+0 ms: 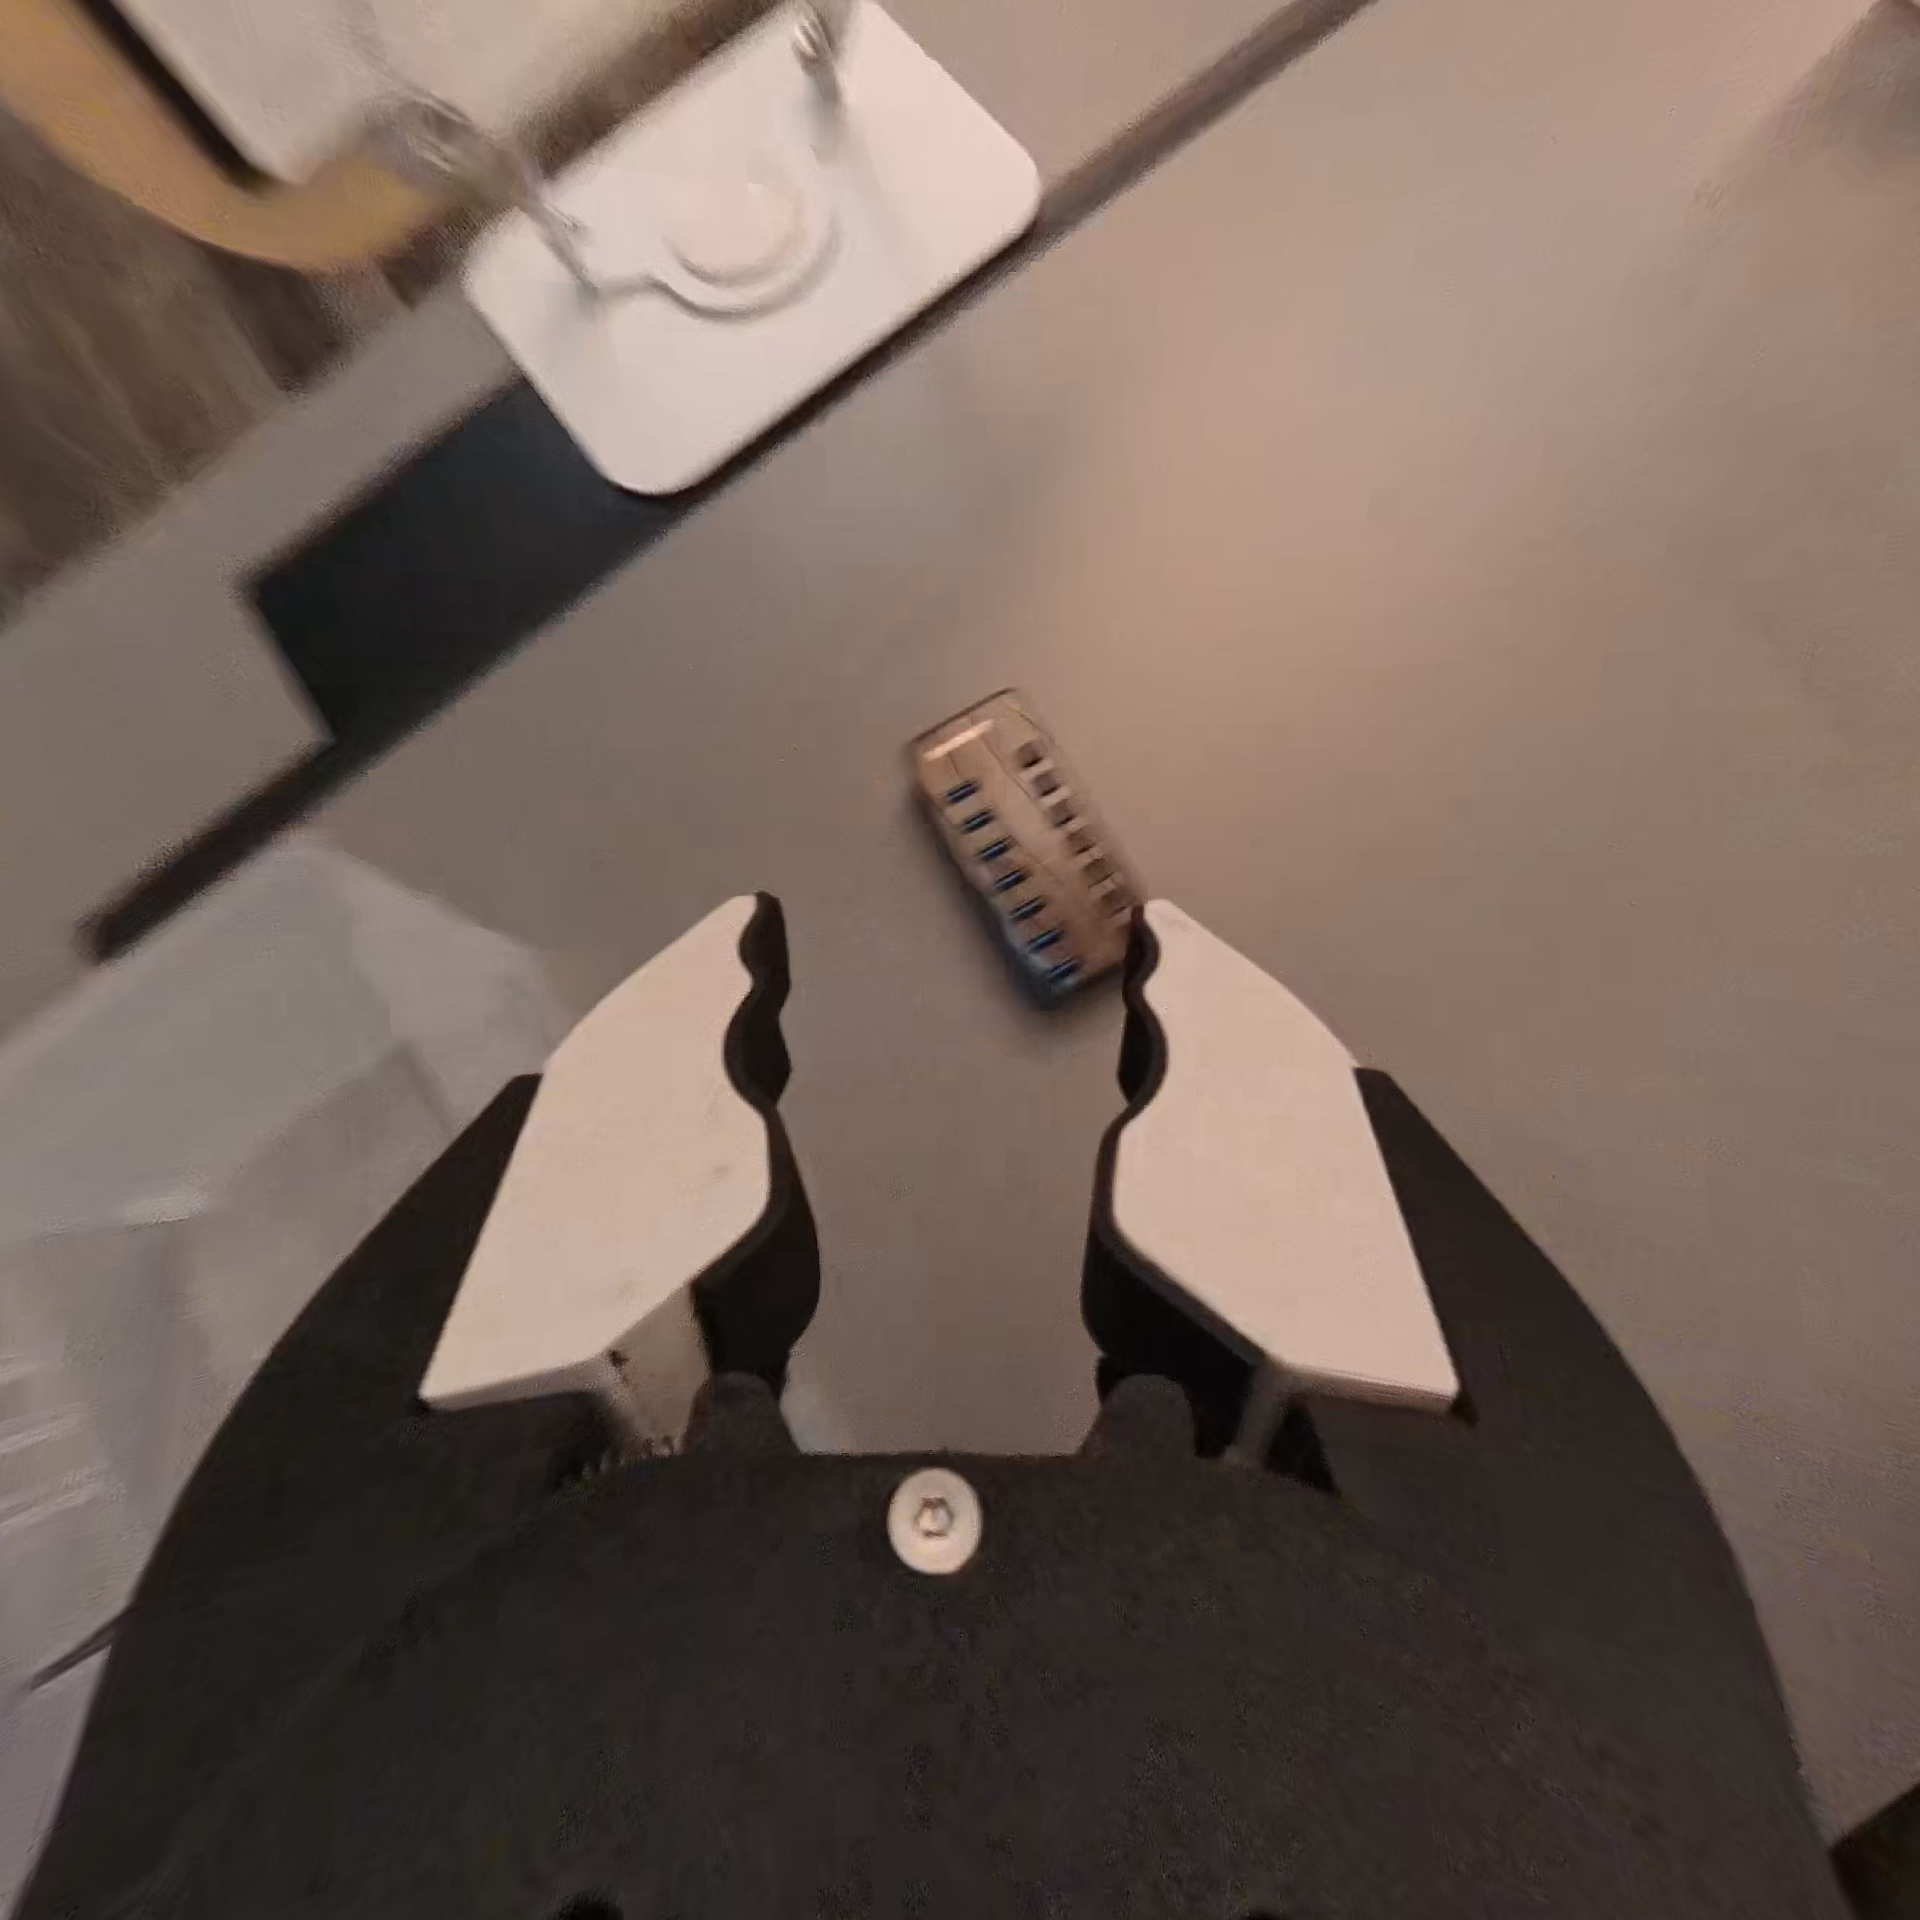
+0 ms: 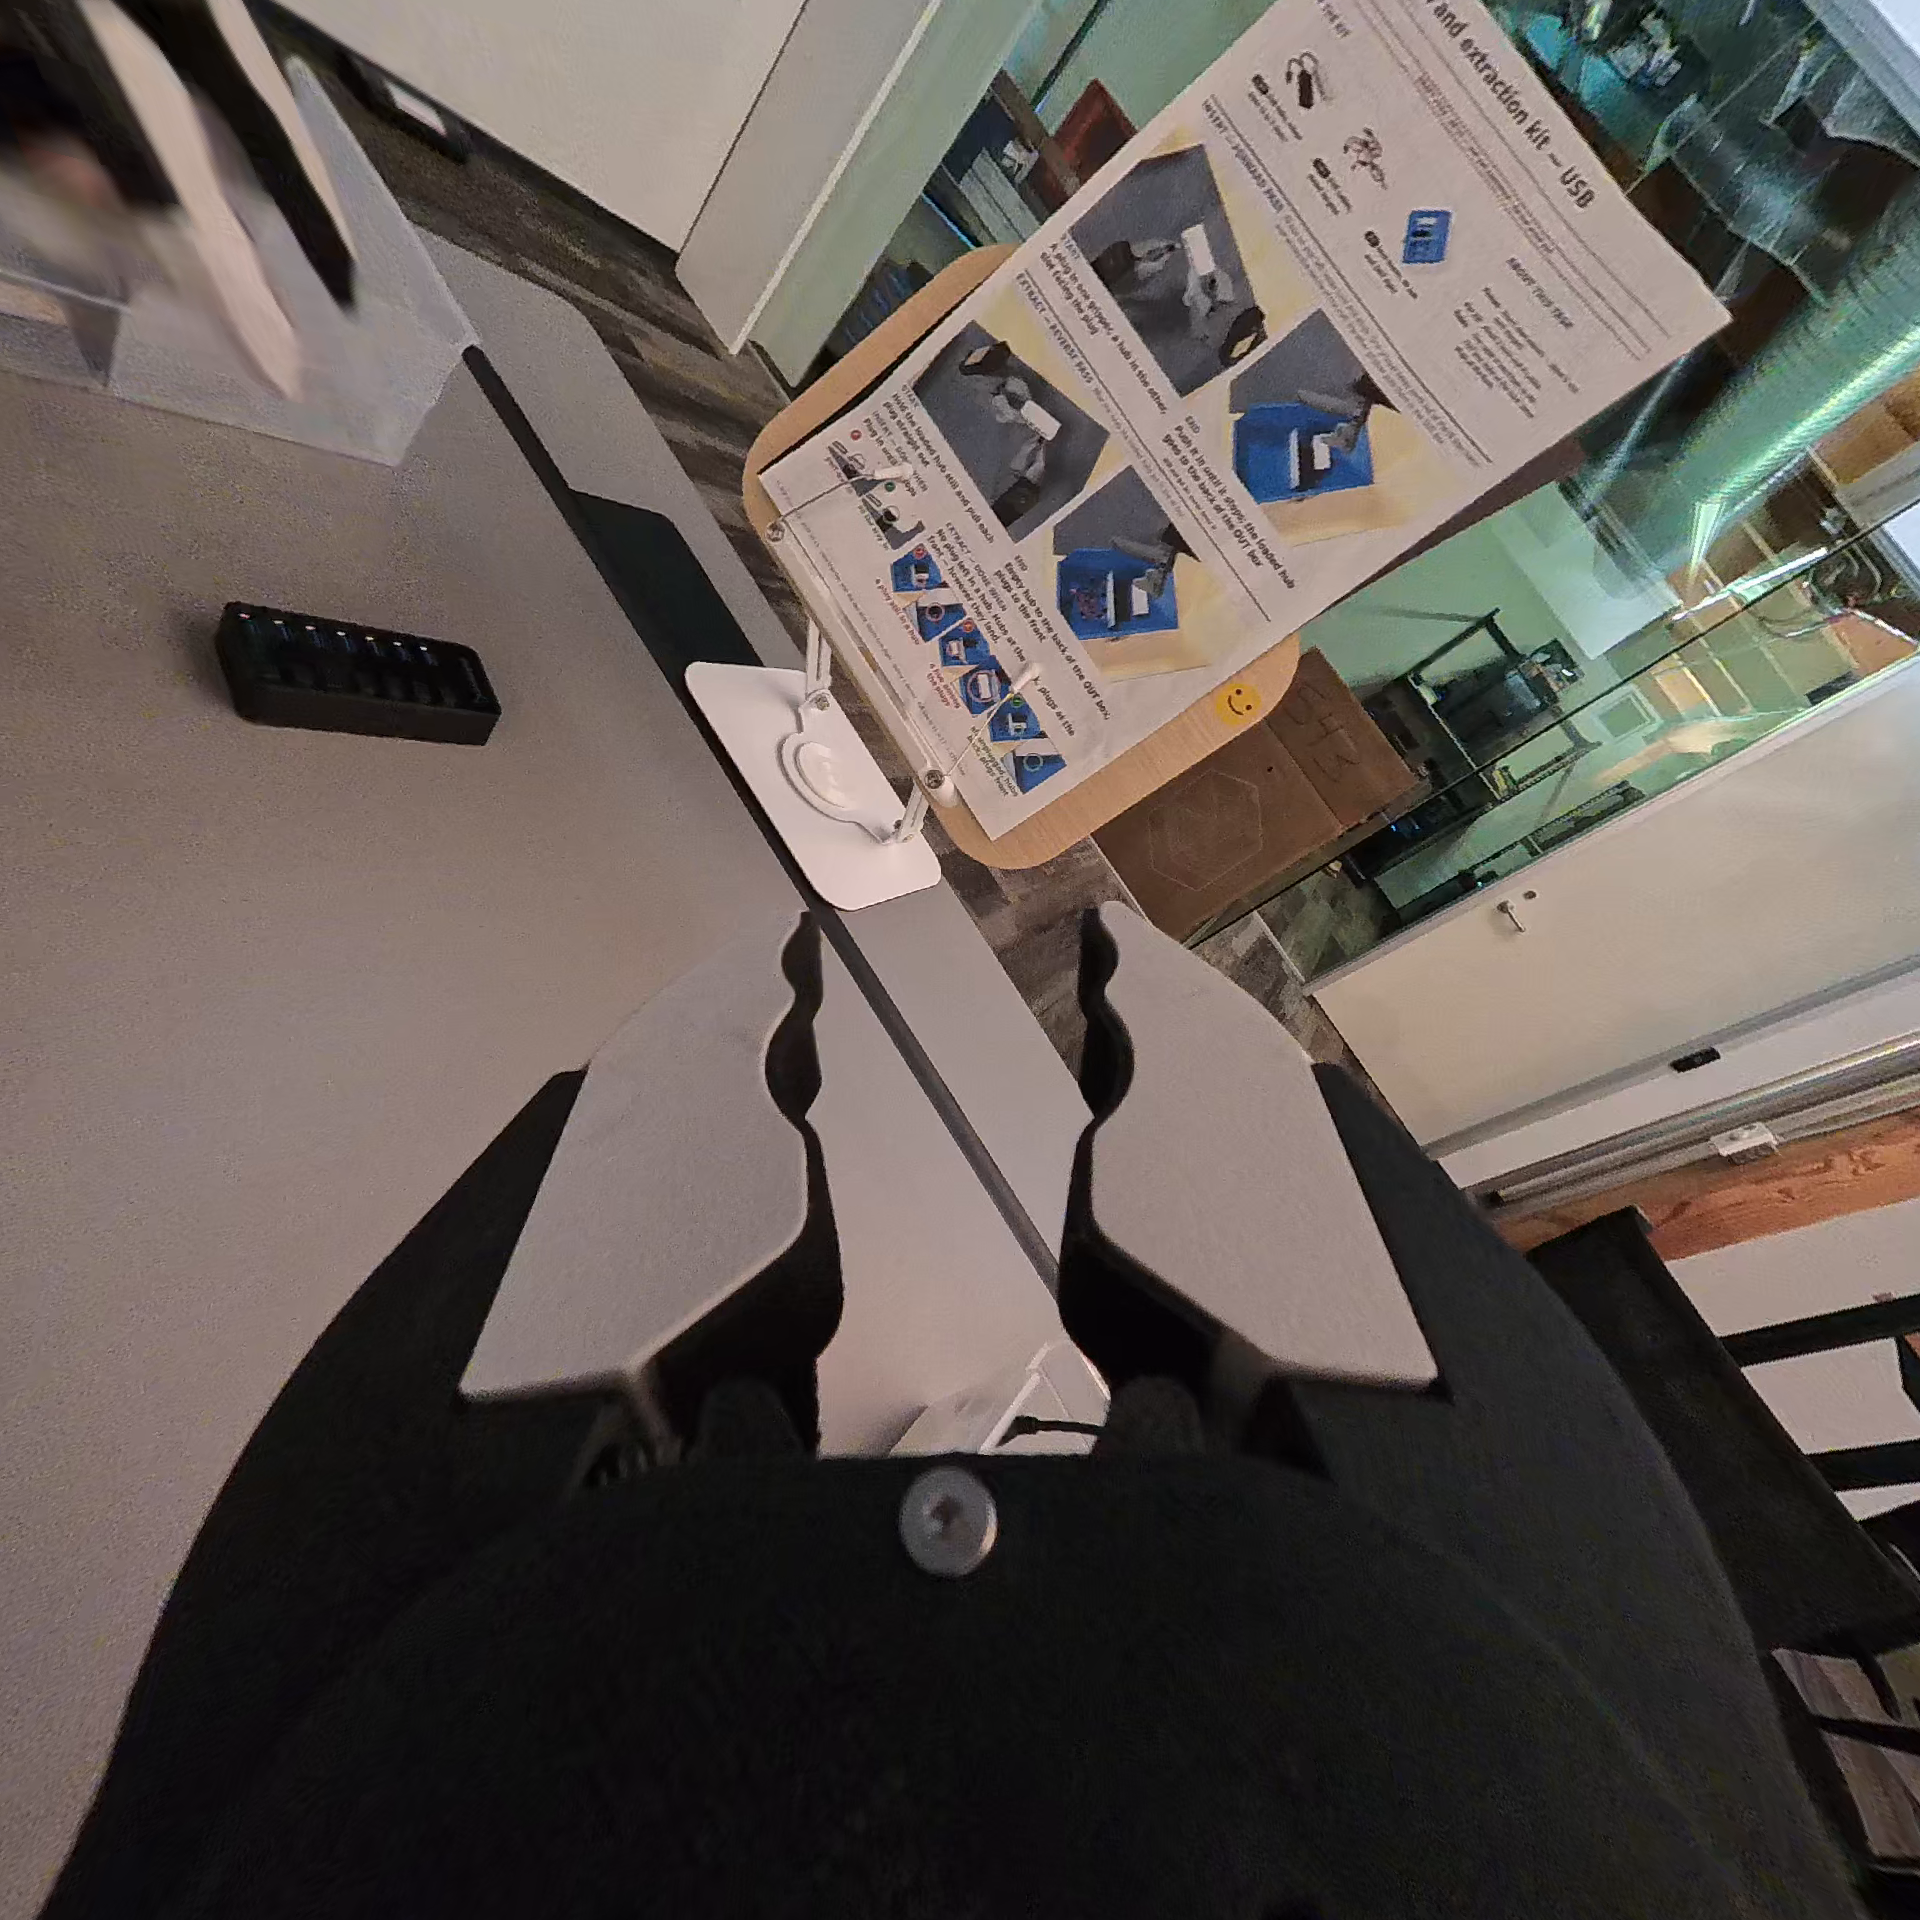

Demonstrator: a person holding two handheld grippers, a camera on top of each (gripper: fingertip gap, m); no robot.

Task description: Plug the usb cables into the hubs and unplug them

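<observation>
Left gripper [image 1: 951, 914] spread wide, empty; silver rectangular hub with blue ports [image 1: 1023, 847] seen frame centre, beside right fingertip. Right gripper [image 2: 940, 925] likewise open, empty; black rectangular hub [image 2: 358, 675] at left. Silver hub best approached squarely, clamped across long sides.

A printed instruction sheet [image 2: 1226, 416] bearing headings, captions and photos hangs on a pale wooden board [image 2: 1091, 831] behind the worktop. A yellow smiley sticker [image 2: 1236, 703] sits on that board. Handwritten marks show on a brown cardboard box [image 2: 1278, 769] behind it.
</observation>
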